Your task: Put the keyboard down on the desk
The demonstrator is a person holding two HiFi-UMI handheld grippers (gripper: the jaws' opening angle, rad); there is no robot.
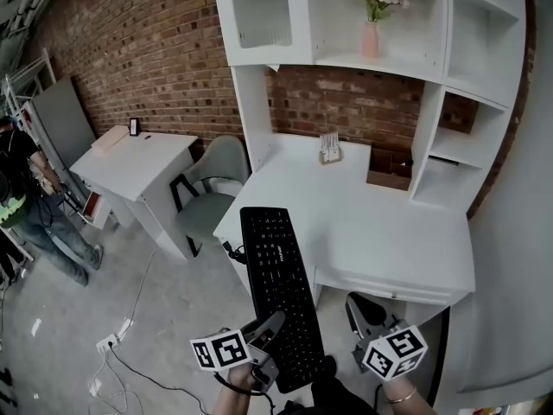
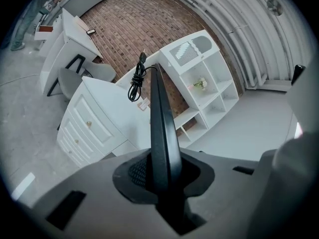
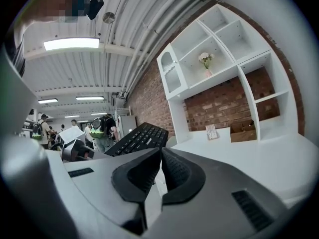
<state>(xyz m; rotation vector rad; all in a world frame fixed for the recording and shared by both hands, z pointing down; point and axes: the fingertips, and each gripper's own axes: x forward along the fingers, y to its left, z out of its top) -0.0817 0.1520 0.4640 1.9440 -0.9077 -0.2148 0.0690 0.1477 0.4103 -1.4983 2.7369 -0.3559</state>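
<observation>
1. A small white logo is printed on the keyboard (image 1: 278,275) near its middle, but it is too small to be read. Print on the small card stand (image 1: 329,148) at the back of the desk (image 1: 389,232) is not legible either.
2. The keyboard is pinched at its near end by the left gripper (image 1: 270,335). Its far end is seen over the desk's front left corner in the head view. Contact with the desk cannot be told.
3. In the left gripper view the jaws are clamped on the keyboard's (image 2: 160,118) edge. A coiled cable (image 2: 135,81) hangs at its far end.
4. The right gripper (image 1: 363,309) is held just right of the keyboard. Its pads (image 3: 177,171) are pressed together, with nothing between them.
5. A grey chair (image 1: 212,193) is parked at the desk's left side, and a second white table (image 1: 138,167) stands beyond it. A person (image 1: 34,206) is seen at the far left.
6. An open cardboard box (image 1: 388,169) is set on the desk under the shelves. Its contents are not visible.
7. A pink vase (image 1: 371,40) holding flowers is placed on an upper shelf.
8. The desk drawers (image 2: 82,128) are closed.
</observation>
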